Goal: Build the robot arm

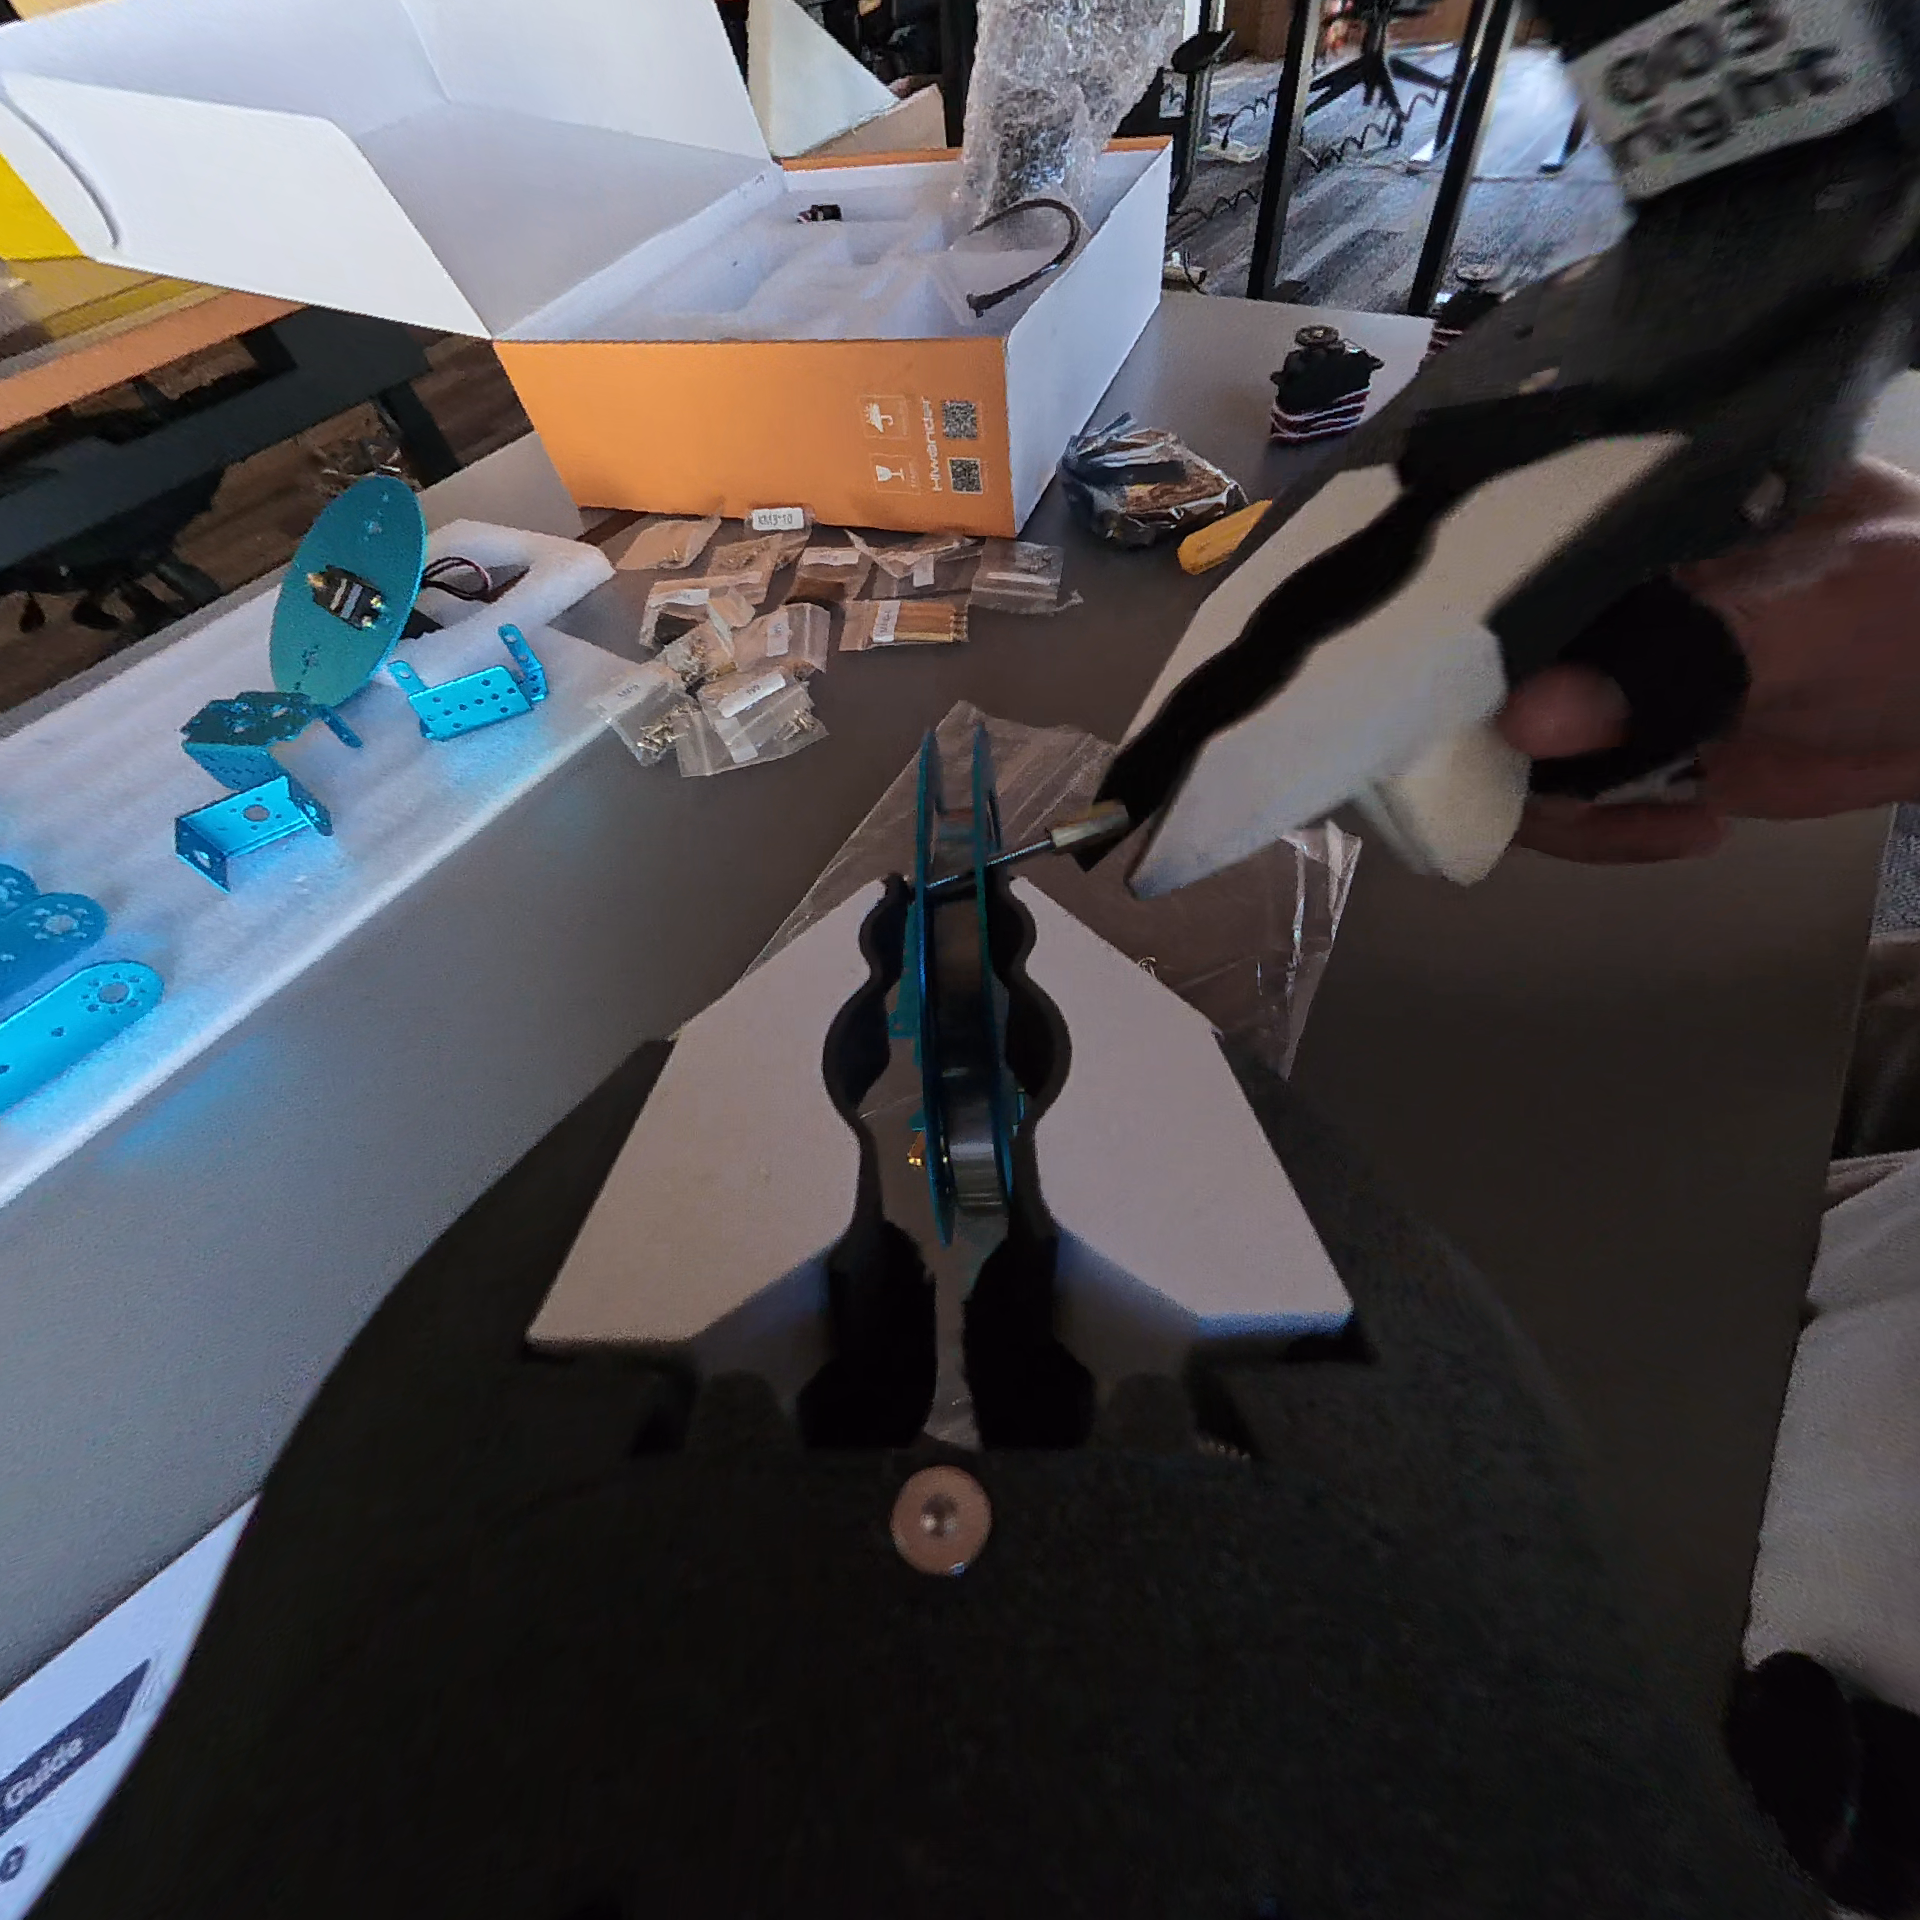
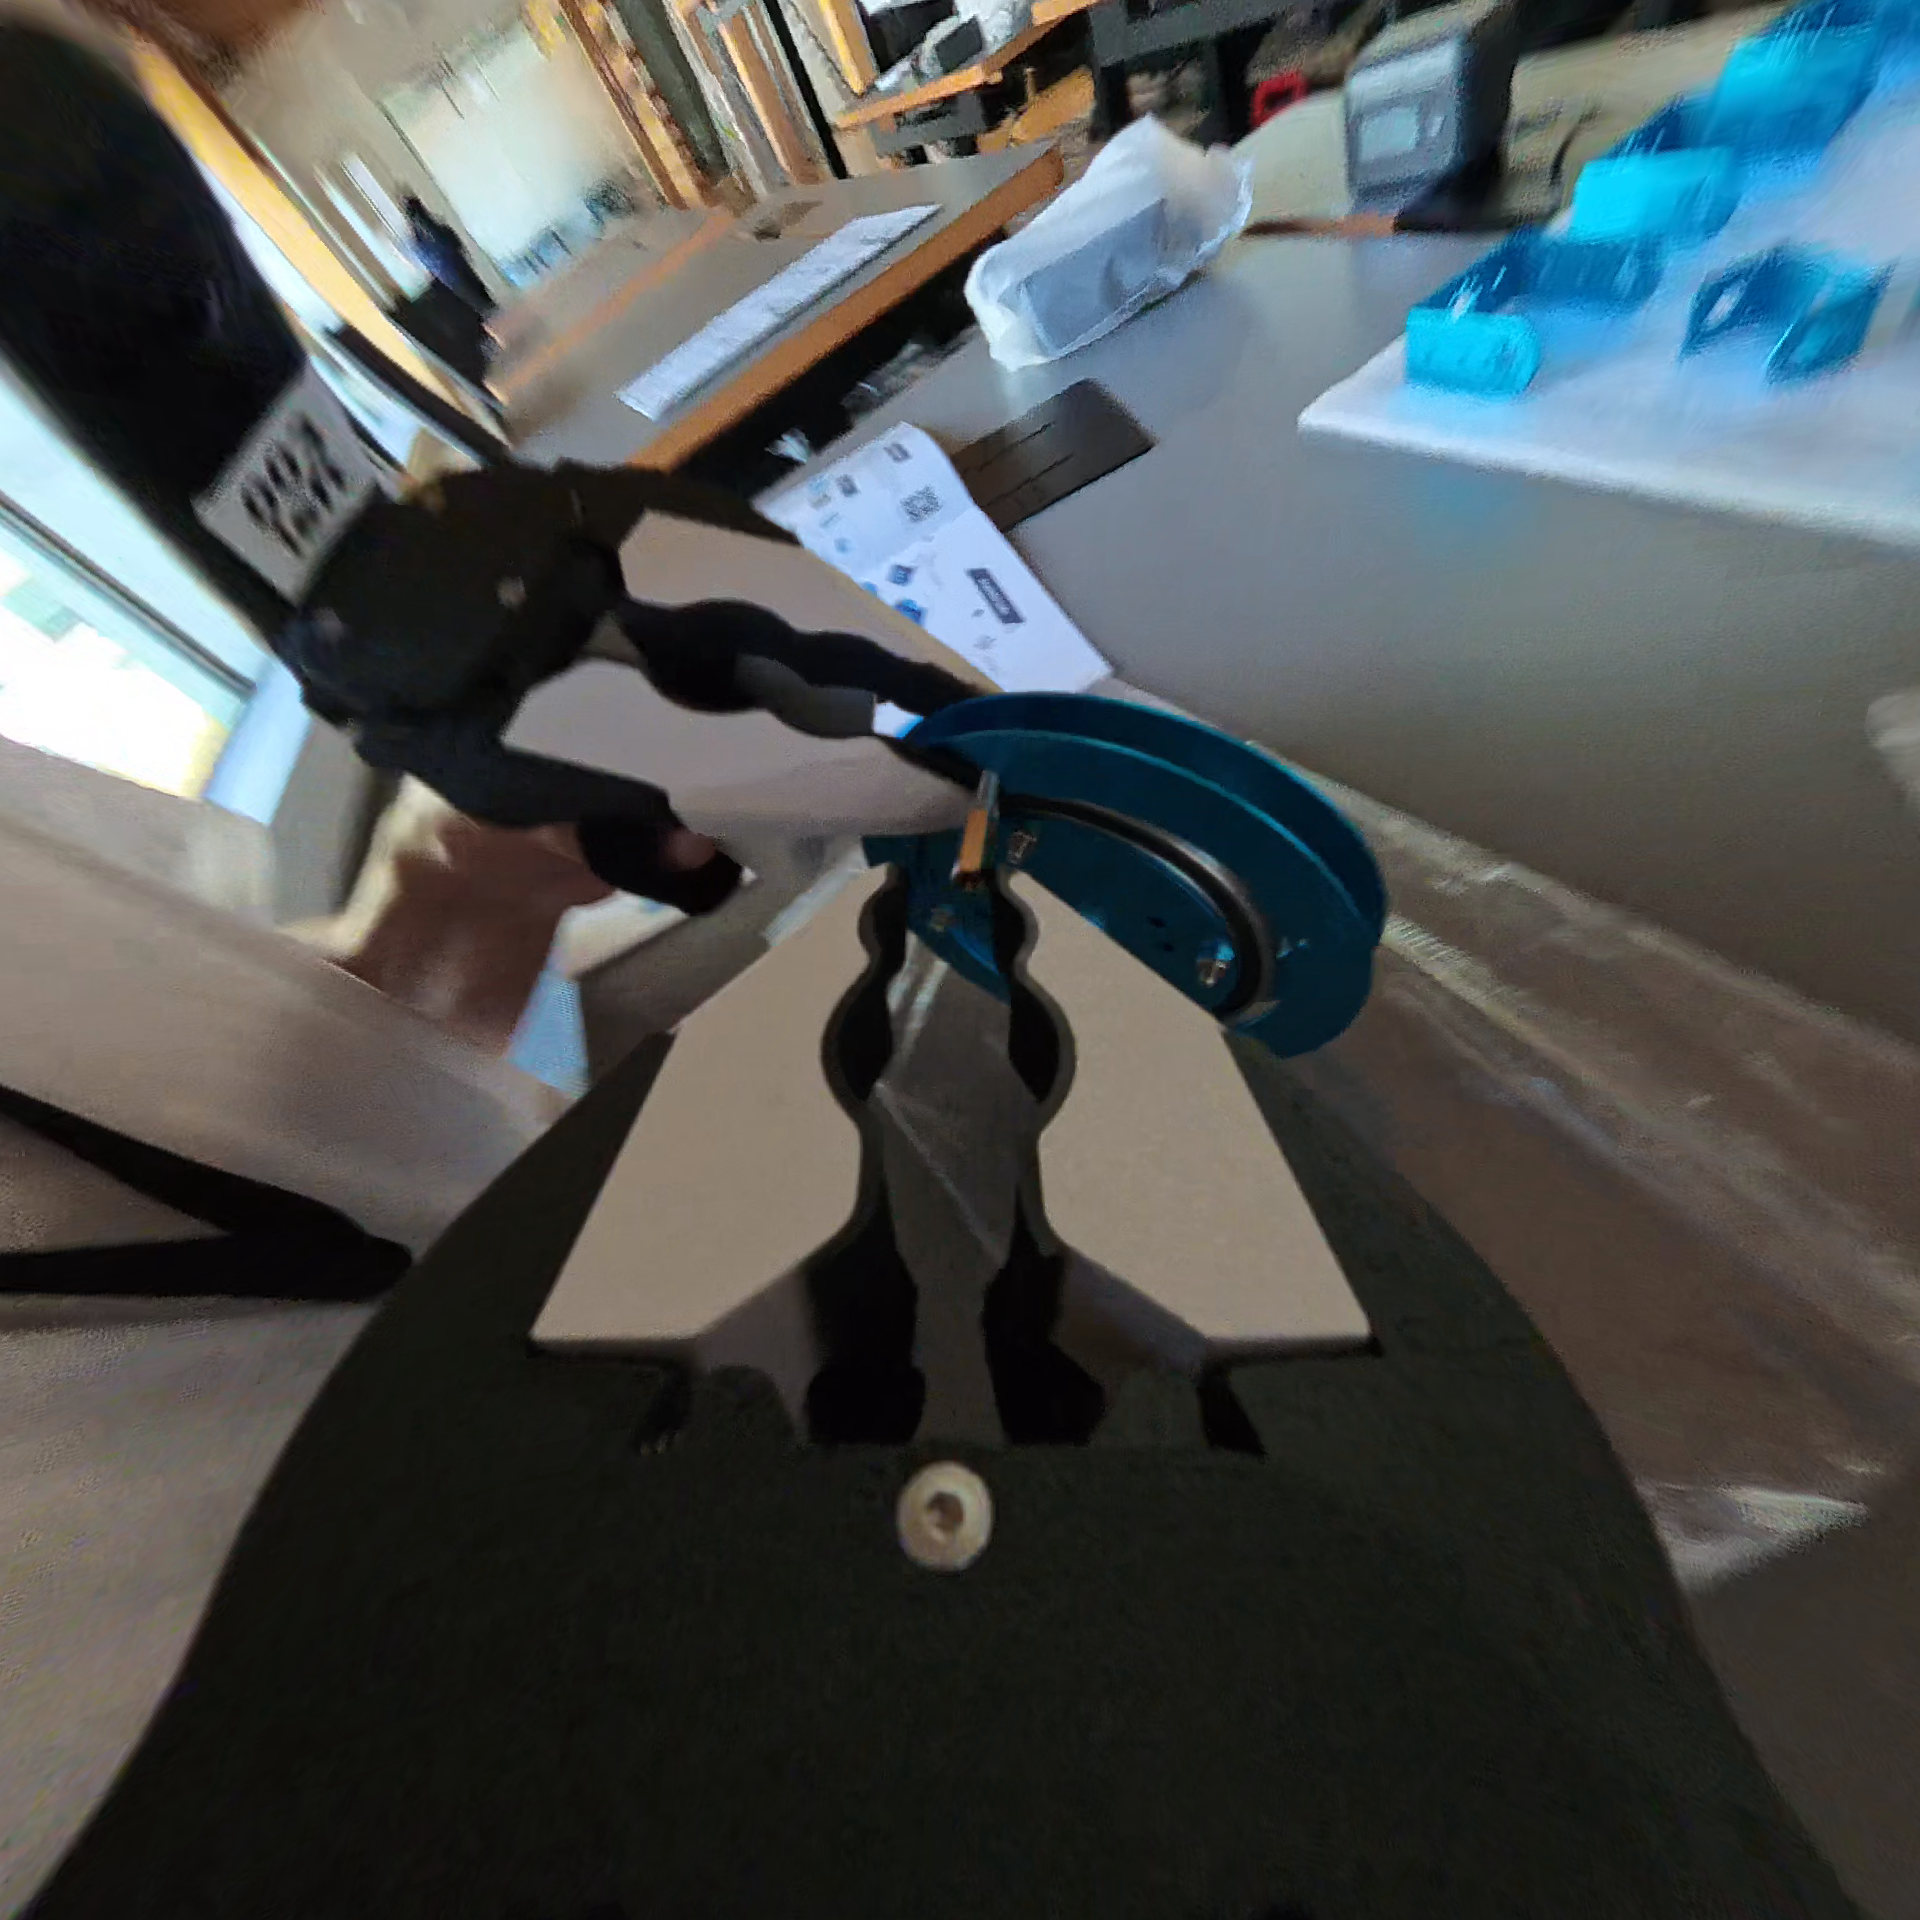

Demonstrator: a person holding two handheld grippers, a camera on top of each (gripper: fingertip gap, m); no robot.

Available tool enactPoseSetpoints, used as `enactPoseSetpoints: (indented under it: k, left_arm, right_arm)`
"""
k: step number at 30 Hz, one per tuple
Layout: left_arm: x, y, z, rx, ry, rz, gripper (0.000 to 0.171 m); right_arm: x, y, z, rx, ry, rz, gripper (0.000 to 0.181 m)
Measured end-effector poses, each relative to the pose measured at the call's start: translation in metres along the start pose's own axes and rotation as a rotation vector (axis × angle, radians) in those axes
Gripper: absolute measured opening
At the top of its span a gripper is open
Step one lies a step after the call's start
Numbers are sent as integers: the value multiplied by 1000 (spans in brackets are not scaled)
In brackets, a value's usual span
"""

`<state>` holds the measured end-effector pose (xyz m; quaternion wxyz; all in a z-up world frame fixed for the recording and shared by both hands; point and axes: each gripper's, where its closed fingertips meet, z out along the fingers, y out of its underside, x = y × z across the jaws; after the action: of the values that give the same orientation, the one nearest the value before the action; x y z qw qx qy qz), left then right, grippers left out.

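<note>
My left gripper (image 1: pixel 951 896) is shut on a blue double-disc assembly (image 1: pixel 961 1039) with a dark ring between the two discs, and holds it edge-on above the table. My right gripper (image 1: pixel 1117 821) comes in from the upper right. It is shut on a small metal standoff (image 1: pixel 1086 834) whose thin rod touches the top of the discs. In the right wrist view the standoff (image 2: pixel 977 831) sits at my right gripper's (image 2: pixel 951 904) tips, against the face of the blue discs (image 2: pixel 1195 831). The left gripper (image 2: pixel 914 743) clamps the discs from the left.
An open orange and white box (image 1: pixel 779 416) stands at the back. Several small bags of screws (image 1: pixel 769 644) lie in front of it. A white foam tray (image 1: pixel 312 935) at the left holds blue brackets (image 1: pixel 473 691). A black servo (image 1: pixel 1320 384) and a clear plastic bag (image 1: pixel 1247 935) are on the grey table. My two grippers' fingertips are within a few centimetres of each other.
</note>
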<state>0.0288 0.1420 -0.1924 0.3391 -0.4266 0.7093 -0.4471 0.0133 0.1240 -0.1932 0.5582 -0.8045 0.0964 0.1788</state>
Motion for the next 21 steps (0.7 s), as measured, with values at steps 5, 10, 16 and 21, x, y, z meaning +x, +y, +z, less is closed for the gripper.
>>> enactPoseSetpoints:
  k: [5, 10, 16, 21]
  left_arm:
    - [1, 0, 0, -11, -3, -16, 15]
    - [4, 0, 0, -17, 2, -8, 15]
    - [5, 1, -1, -15, -5, -14, 14]
    - [3, 1, -1, -10, -26, 3, 14]
  right_arm:
    - [7, -9, -9, -12, 353, -603, 18]
    - [6, -7, 0, -110, 436, -837, 13]
    - [14, -3, 2, -164, 477, -844, 4]
    - [9, -1, 6, -69, 234, -256, 4]
